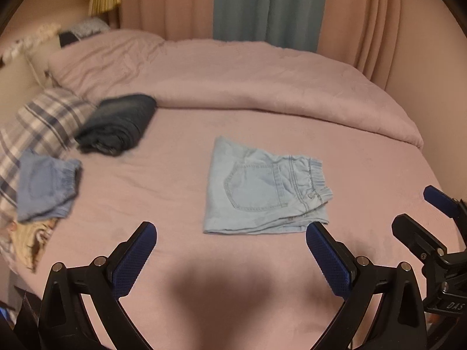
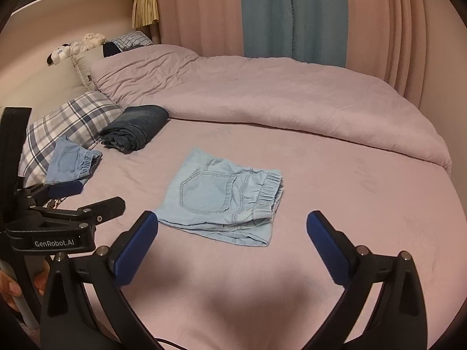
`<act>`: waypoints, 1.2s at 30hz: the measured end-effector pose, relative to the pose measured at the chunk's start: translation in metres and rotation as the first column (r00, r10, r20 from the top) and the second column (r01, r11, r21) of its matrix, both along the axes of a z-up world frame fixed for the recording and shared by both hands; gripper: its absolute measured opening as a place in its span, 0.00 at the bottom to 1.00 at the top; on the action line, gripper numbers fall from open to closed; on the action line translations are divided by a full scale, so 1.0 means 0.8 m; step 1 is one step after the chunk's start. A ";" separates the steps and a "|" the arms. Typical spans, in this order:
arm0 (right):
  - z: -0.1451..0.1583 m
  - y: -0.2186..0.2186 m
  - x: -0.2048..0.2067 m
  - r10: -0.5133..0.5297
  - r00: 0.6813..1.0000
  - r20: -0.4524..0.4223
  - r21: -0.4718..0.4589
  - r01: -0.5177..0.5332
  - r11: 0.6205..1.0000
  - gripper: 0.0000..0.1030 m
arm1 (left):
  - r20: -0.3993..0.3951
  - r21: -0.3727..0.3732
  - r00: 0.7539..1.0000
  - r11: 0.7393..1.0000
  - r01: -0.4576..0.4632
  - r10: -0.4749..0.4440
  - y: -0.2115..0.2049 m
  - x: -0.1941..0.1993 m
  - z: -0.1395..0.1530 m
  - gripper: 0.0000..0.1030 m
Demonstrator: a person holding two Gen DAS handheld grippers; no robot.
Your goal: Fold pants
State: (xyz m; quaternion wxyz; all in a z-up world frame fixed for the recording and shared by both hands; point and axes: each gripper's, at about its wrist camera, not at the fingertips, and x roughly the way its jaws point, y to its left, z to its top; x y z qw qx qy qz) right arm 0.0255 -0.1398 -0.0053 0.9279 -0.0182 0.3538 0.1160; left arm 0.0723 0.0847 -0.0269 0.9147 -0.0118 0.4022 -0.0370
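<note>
Now, from left to right on the bed (image 2: 364,204): a plaid pillow (image 2: 70,122) lies at the left edge, with a small folded pair of blue pants (image 2: 71,162) resting against it. Just beside it lies a dark folded pair of jeans (image 2: 135,127). Near the middle of the pink sheet lies the folded light-blue pants (image 2: 224,195), flat, back pocket up, with the elastic waistband turned to the right. A pink duvet (image 2: 277,96) is bunched behind them. The left hand-held gripper (image 1: 230,233) has its jaws spread wide with nothing between them, and it is apart from the pants. The right hand-held gripper (image 2: 232,223) is likewise wide apart and empty, with the near edge of the pants just past its fingertips.
</note>
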 end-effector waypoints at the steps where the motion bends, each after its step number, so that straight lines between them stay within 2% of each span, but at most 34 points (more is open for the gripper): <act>1: 0.002 -0.001 -0.002 -0.002 1.000 0.003 -0.003 0.002 1.000 1.00 | 0.008 0.006 1.000 1.000 -0.004 0.004 -0.001 -0.002 0.004 0.99; 9: 0.021 -0.007 -0.022 -0.017 0.999 0.028 -0.008 0.017 1.000 1.00 | 0.029 0.009 1.000 1.000 -0.011 0.010 -0.005 -0.016 0.022 0.99; 36: 0.032 -0.020 -0.027 -0.040 0.998 0.043 -0.011 0.041 0.999 1.00 | 0.020 0.031 1.000 0.999 0.021 -0.022 -0.027 -0.022 0.021 0.99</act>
